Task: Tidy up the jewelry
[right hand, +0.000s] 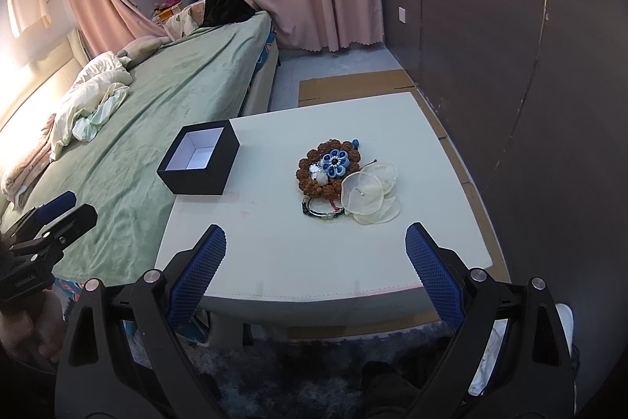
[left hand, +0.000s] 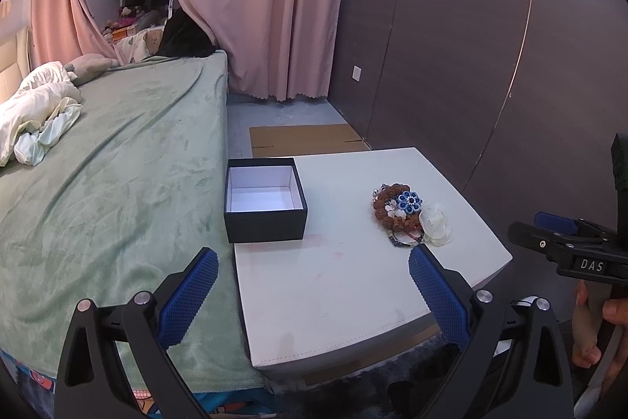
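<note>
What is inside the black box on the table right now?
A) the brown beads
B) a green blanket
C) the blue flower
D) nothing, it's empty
D: the open black box shows only its bare white lining, while the blue flower and brown beads lie in a pile on the white table, apart from the box.

Both grippers, left [left hand: 314,273] and right [right hand: 316,248], share one build: black angular arms, silver round screws, and fingers [left hand: 188,297] padded in blue diamond-textured rubber. The right gripper's body reads "DAS"; bare skin shows below that label.
</note>
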{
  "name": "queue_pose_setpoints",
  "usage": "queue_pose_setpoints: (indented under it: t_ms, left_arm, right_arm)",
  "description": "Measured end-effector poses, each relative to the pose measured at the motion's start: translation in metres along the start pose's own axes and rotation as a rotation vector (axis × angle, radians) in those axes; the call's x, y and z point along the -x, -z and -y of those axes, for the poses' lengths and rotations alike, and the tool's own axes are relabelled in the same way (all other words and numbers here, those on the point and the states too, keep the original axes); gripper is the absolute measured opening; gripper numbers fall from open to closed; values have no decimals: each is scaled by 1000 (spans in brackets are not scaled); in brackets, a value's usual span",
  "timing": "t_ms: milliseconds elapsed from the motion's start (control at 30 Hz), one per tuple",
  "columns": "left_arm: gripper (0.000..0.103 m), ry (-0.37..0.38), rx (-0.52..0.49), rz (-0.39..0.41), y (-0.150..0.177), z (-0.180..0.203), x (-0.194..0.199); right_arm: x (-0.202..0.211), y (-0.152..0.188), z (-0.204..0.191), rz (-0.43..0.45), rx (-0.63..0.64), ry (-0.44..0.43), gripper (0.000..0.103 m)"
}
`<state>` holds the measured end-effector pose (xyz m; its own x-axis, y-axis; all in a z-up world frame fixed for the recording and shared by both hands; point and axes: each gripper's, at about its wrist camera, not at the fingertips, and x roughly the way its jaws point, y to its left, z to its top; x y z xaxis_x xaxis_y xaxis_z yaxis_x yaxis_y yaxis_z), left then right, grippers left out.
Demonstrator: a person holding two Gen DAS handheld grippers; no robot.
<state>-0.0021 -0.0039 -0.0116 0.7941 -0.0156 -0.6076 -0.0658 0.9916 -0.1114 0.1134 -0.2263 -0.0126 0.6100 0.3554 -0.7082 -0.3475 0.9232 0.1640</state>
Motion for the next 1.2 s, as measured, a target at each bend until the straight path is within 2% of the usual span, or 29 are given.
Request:
queue_pose_setpoints:
  t_ms: [467, 733, 1033, 1200]
  left_arm:
    - [95, 20, 13, 0, 1, -4, -1]
    - [95, 41, 3, -12, -1, 1, -15]
    - [94, 86, -4, -42, -7, 9, -43]
    - [89, 109, -17, -57, -12, 18, -63]
  right_arm:
    - [-3, 2, 1, 0, 5, -4, 92]
    - [-7, -1, 7, 9, -29, -32, 93]
    - [-26, -8, 38, -3, -142, -45, 92]
    - [-37, -13, 71, -14, -271, -78, 92]
